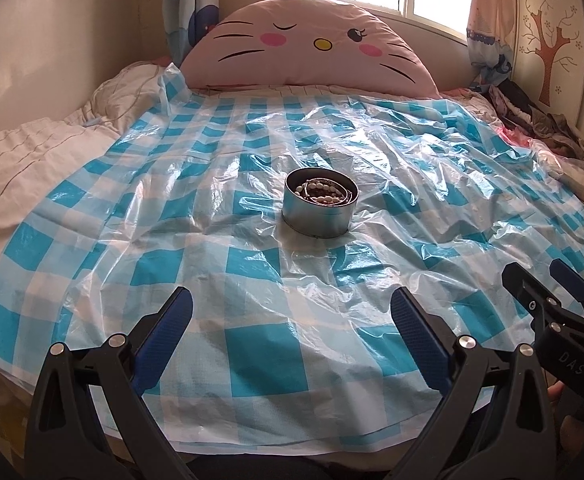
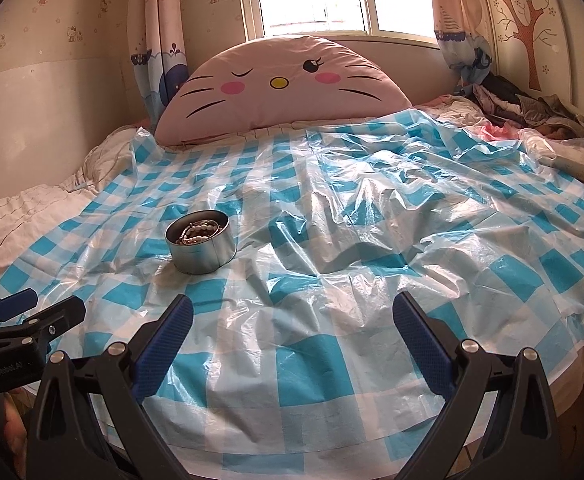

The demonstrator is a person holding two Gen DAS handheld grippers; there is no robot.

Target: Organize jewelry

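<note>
A round metal tin (image 1: 320, 207) of beaded jewelry (image 1: 323, 191) sits mid-bed on blue checked plastic sheeting (image 1: 251, 360). Left claw (image 1: 292, 320) and right claw (image 2: 292, 324) hover at the near edge, both spread wide, empty.

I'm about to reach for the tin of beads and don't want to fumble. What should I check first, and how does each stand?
1. Left claw open, empty: ok.
2. Right claw open, empty: ok.
3. Round tin upright, lid off: ok.
4. Beaded jewelry inside the tin: ok; whether tangled, cannot tell.
5. Checked plastic sheet flat under the tin: not ok, wrinkled.
6. Path to the tin clear: ok.
</note>
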